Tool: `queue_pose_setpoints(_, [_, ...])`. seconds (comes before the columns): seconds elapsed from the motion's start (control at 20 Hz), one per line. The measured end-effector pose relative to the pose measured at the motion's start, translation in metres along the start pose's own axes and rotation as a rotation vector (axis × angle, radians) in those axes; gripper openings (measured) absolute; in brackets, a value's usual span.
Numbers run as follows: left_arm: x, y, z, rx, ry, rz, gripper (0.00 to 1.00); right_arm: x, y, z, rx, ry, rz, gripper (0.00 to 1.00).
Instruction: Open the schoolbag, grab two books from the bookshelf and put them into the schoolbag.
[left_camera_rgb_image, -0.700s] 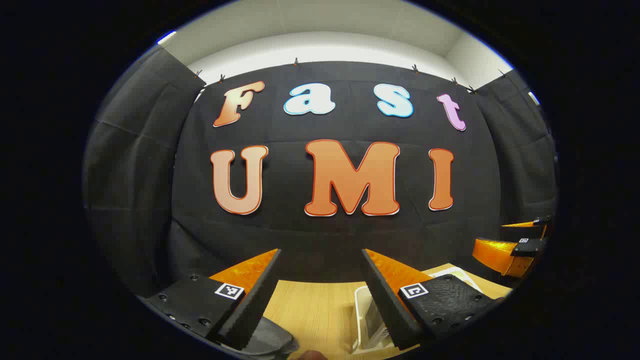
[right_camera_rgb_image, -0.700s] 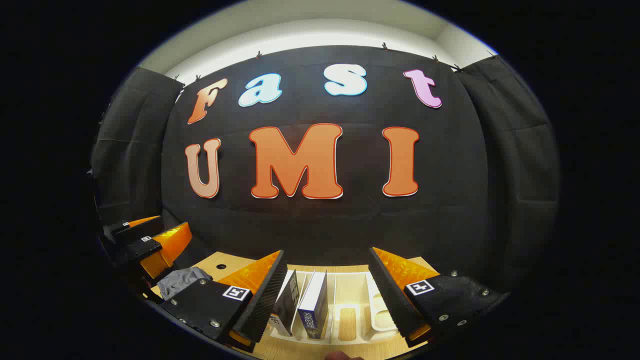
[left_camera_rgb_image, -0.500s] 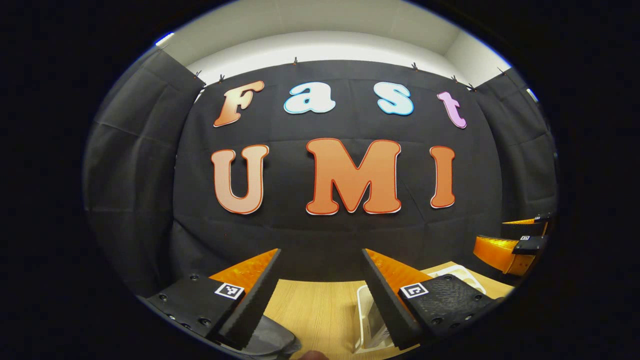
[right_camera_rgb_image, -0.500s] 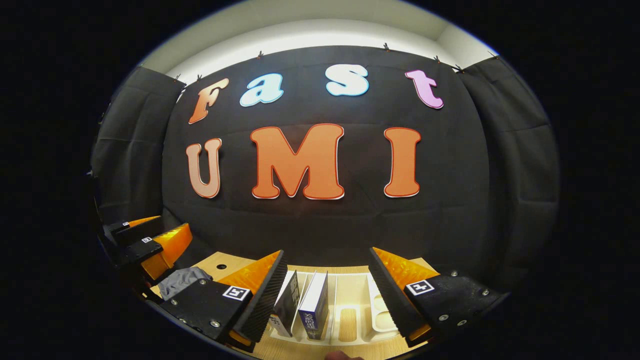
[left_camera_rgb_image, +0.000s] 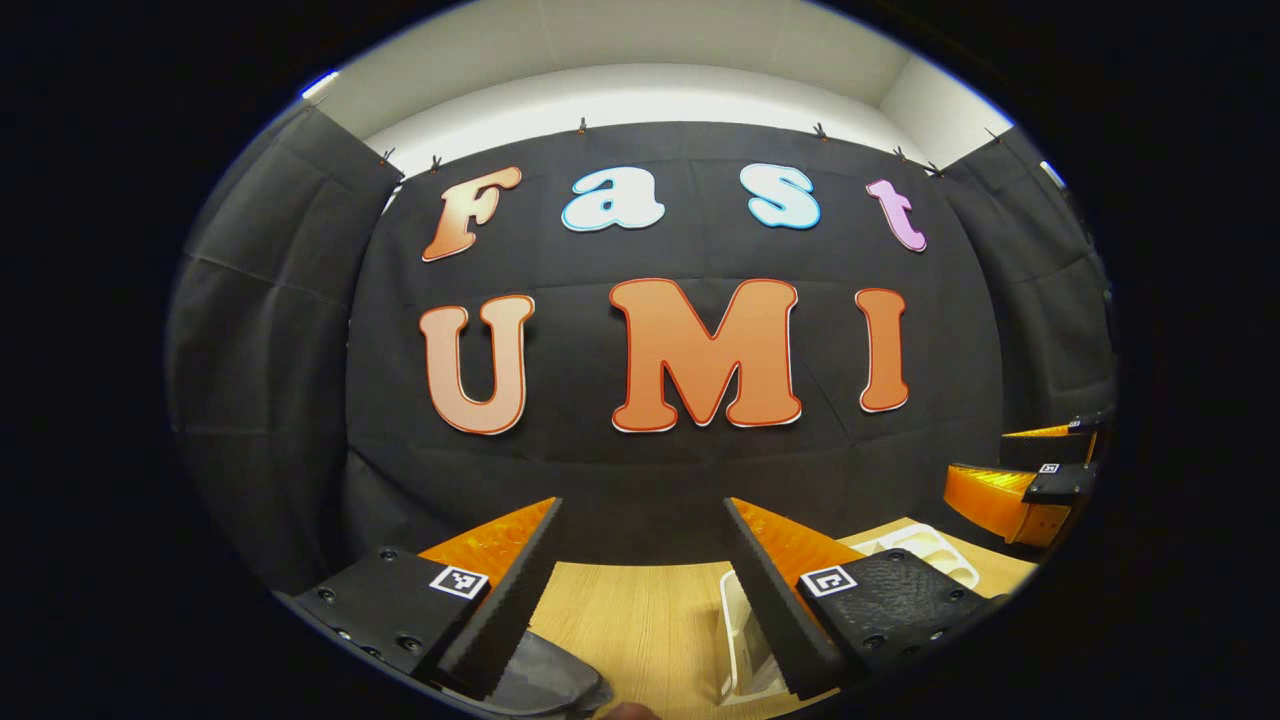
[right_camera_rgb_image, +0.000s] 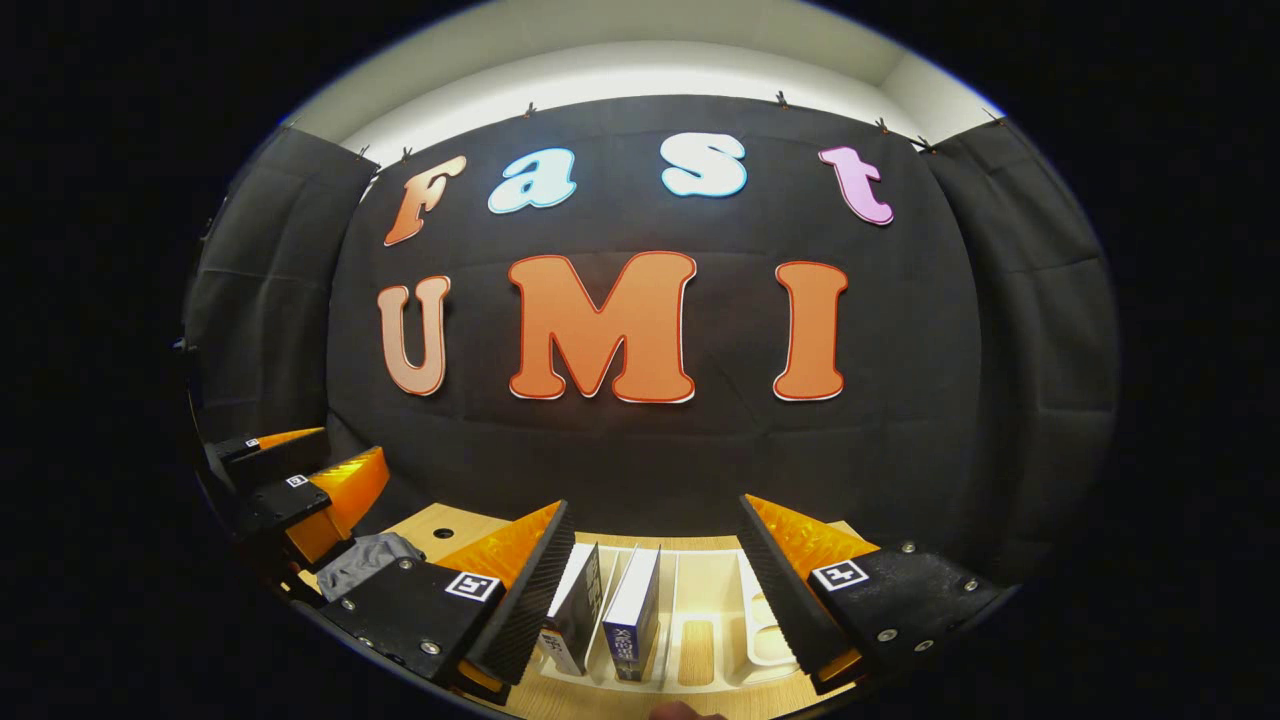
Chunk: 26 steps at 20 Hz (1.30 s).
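Note:
Two books (right_camera_rgb_image: 610, 615) stand upright in the left slots of a white bookshelf rack (right_camera_rgb_image: 720, 600) on the wooden table, seen in the right gripper view. My right gripper (right_camera_rgb_image: 650, 590) hangs open above and in front of them, touching nothing. A corner of the grey schoolbag (right_camera_rgb_image: 365, 560) lies at the left on the table. In the left gripper view my left gripper (left_camera_rgb_image: 640, 590) is open over the table, with the dark schoolbag (left_camera_rgb_image: 545, 685) under its left finger and the white rack (left_camera_rgb_image: 745, 640) beside its right finger. The other gripper (left_camera_rgb_image: 1030, 480) shows at the far right.
The wooden table (left_camera_rgb_image: 640, 620) runs back to the black cloth wall. A small round hole (right_camera_rgb_image: 437, 533) is in the tabletop near the schoolbag. The left gripper (right_camera_rgb_image: 290, 485) shows at the left edge of the right gripper view.
Both views have shifted slightly. The right gripper's view has tilted up a little, so the books sit lower in the frame. Both grippers stay open.

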<state>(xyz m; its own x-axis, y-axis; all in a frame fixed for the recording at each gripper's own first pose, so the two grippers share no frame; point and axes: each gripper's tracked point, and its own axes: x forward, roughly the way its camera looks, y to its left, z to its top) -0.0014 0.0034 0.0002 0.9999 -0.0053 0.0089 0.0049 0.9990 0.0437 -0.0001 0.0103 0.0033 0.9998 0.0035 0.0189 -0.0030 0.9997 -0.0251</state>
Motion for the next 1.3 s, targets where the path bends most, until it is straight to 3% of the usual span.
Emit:
queue_pose_setpoints(0.65, [-0.009,0.007,-0.019,0.071,0.035,0.015,0.97,-0.009,0.001,-0.004,-0.010,0.018,0.012,0.97])
queue_pose_setpoints(0.8, [-0.010,0.015,-0.049,0.164,0.083,0.034,1.00,-0.010,-0.004,-0.007,-0.015,0.029,0.012,0.97])
queue_pose_setpoints(1.3, [-0.030,0.045,-0.195,0.514,0.360,0.028,0.96,-0.012,-0.018,-0.017,-0.040,0.047,0.002,0.97])
